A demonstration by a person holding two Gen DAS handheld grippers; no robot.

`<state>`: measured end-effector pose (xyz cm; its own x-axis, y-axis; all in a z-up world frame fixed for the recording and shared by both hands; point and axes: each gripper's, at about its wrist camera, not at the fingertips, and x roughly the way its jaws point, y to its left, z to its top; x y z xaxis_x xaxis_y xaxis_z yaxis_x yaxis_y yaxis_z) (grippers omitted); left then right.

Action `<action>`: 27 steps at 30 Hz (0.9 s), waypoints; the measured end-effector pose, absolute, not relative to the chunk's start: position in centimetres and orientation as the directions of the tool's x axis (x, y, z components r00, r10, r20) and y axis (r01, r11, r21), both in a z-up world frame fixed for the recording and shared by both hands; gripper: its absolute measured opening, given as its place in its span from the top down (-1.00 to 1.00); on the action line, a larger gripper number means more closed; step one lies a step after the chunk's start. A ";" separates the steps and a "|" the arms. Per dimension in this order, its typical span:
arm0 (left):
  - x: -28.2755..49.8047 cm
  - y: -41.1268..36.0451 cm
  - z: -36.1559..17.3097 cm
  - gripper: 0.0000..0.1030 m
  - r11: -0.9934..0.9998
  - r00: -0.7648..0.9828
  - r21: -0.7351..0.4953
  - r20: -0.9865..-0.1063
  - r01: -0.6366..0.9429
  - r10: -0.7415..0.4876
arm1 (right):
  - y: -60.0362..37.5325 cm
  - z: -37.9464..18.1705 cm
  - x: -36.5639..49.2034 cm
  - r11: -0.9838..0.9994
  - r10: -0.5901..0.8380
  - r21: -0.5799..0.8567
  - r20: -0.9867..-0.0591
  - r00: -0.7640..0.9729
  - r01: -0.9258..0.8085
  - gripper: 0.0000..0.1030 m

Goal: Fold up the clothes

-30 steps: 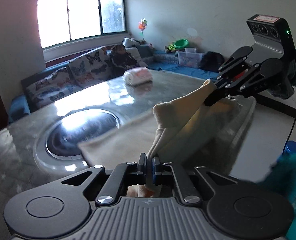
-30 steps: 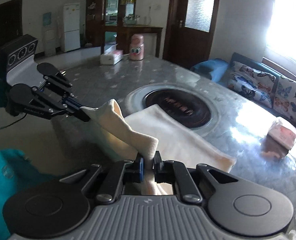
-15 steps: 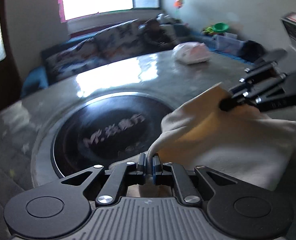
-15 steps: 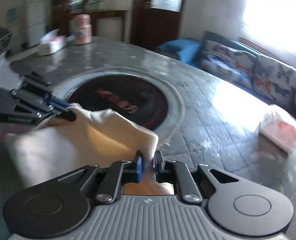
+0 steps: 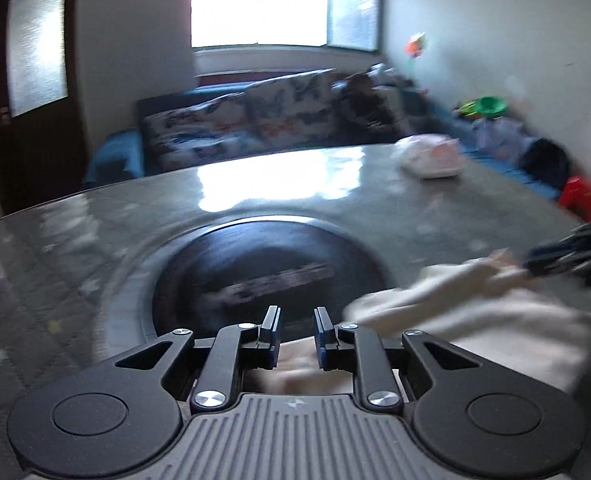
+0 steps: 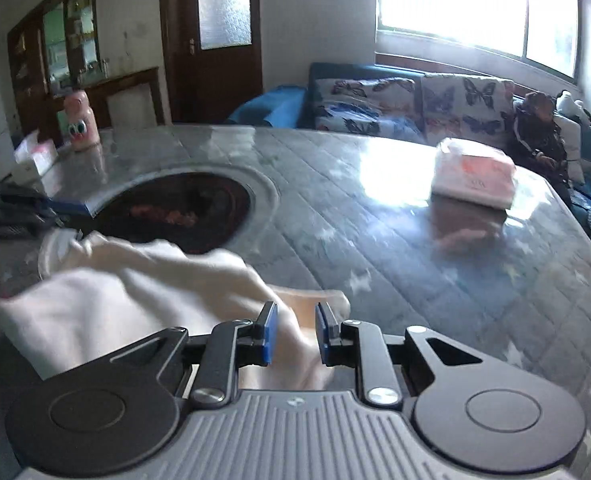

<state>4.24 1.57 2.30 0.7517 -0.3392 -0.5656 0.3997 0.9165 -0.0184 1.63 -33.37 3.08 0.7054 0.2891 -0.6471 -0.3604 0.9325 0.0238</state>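
The cream garment (image 6: 143, 304) lies bunched on the surface (image 6: 375, 248), partly over the dark round inset (image 6: 183, 208). The left gripper (image 5: 294, 334) and right gripper (image 6: 293, 334) jaws are opening, slightly parted, cloth between but unpressed. Risk: the loose upper layer may spring back or cling to a pad, spoiling the fold.

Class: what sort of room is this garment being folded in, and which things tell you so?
Most likely a home living and dining room: a butterfly-print sofa under the window, a big table with a round inset, and a cabinet by the door.
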 end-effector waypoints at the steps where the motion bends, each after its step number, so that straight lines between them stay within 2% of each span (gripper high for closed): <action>1: 3.7 0.9 2.5 0.62 0.905 0.743 -0.024 -0.562 0.425 -0.364 | -33.5 2.7 1.7 0.934 0.285 0.025 -0.656 0.699 -0.357 0.63; 6: 3.0 -1.9 2.1 0.61 0.856 0.671 -0.097 -0.578 0.508 -0.464 | -33.7 1.4 2.5 0.942 0.279 0.048 -0.663 0.695 -0.332 0.68; 8: 3.5 -2.8 1.5 0.61 0.858 0.665 -0.091 -0.593 0.505 -0.454 | -33.6 1.2 2.7 0.949 0.256 0.029 -0.659 0.708 -0.315 0.80; 15: 5.3 -2.8 -0.1 0.62 0.897 0.664 -0.118 -0.633 0.427 -0.399 | -33.0 1.9 2.5 0.957 0.204 -0.027 -0.644 0.737 -0.289 0.79; 22: 5.5 -3.3 0.5 0.62 0.891 0.666 -0.146 -0.615 0.429 -0.421 | -29.5 3.7 3.1 0.897 0.368 0.037 -0.614 0.698 -0.440 0.79; 27: 6.8 -3.3 -0.2 0.62 0.901 0.649 -0.181 -0.640 0.393 -0.412 | -27.4 2.2 5.5 0.890 0.360 0.027 -0.654 0.666 -0.455 0.80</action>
<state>6.83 -3.29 -0.21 0.6492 -0.4117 -0.6396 0.3932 0.9014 -0.1812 5.52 -27.37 2.17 0.6655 0.3596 -0.6540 -0.4548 0.8902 0.0267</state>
